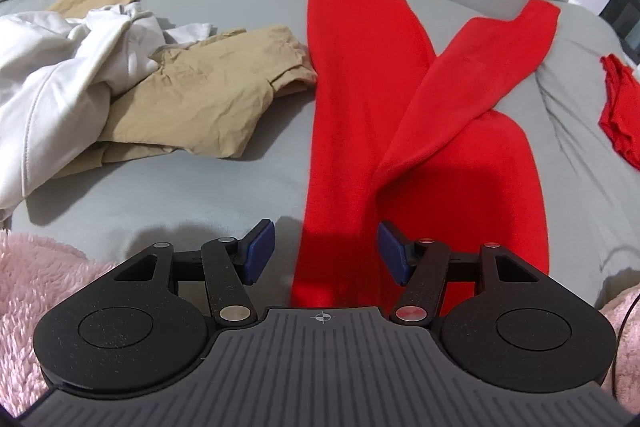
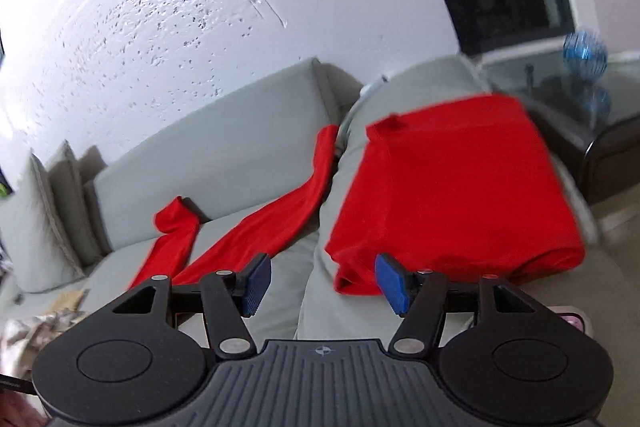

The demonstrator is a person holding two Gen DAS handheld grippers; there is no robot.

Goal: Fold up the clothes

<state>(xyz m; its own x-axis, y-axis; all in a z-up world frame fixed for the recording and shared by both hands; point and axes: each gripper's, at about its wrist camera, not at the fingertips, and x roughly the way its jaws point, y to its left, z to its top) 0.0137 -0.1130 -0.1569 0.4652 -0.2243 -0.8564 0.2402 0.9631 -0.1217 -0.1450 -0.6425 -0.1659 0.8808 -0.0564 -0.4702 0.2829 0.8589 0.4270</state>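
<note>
A long red garment (image 1: 360,87) lies on the grey sofa (image 1: 200,187), its two narrow lengths crossing near the middle. My left gripper (image 1: 325,239) hovers open over its near end, with the red cloth showing between the blue pads (image 1: 260,251) but not pinched. In the right wrist view the same long red lengths (image 2: 256,227) stretch off to the left. A folded red cloth (image 2: 452,187) lies on the padded sofa section straight ahead. My right gripper (image 2: 323,271) stands open just before that cloth's near edge, holding nothing.
A crumpled white garment (image 1: 60,67) and beige trousers (image 1: 192,99) lie in a heap to the left. A pink fluffy blanket (image 1: 40,287) lies at the near edge. Another small red piece (image 1: 620,107) lies far right. A dark side table (image 2: 608,155) with a blue ball (image 2: 584,47) stands beyond the sofa.
</note>
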